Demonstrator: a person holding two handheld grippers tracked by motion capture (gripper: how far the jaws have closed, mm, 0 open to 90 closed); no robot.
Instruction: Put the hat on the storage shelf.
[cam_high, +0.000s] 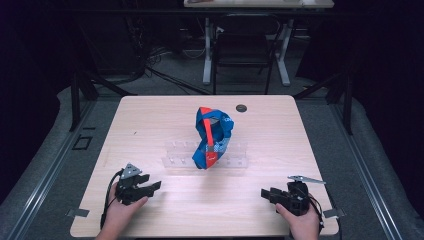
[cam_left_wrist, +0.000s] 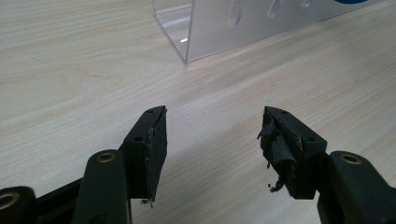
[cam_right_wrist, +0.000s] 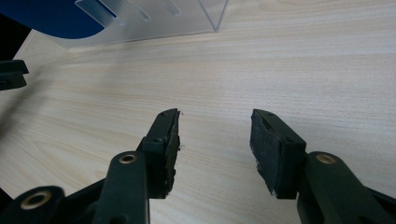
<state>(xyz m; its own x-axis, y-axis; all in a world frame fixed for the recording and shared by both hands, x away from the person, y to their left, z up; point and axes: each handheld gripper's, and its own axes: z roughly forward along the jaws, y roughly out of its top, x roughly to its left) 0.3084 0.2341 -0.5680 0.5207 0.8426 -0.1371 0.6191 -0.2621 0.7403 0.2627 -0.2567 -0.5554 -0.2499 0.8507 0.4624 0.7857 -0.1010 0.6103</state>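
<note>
Blue-and-red fabric bag (cam_high: 212, 137) slumped on clear acrylic rack (cam_high: 175, 161) mid-table: likely light, limp, best pinched at red strap; left gripper (cam_high: 150, 187) and right gripper (cam_high: 267, 194) rest near, jaws apart, empty.

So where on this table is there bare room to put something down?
Bare wood lies between the left gripper and right gripper, in front of the clear rack. The table behind it is free too. The blue bag crowds the middle.
</note>
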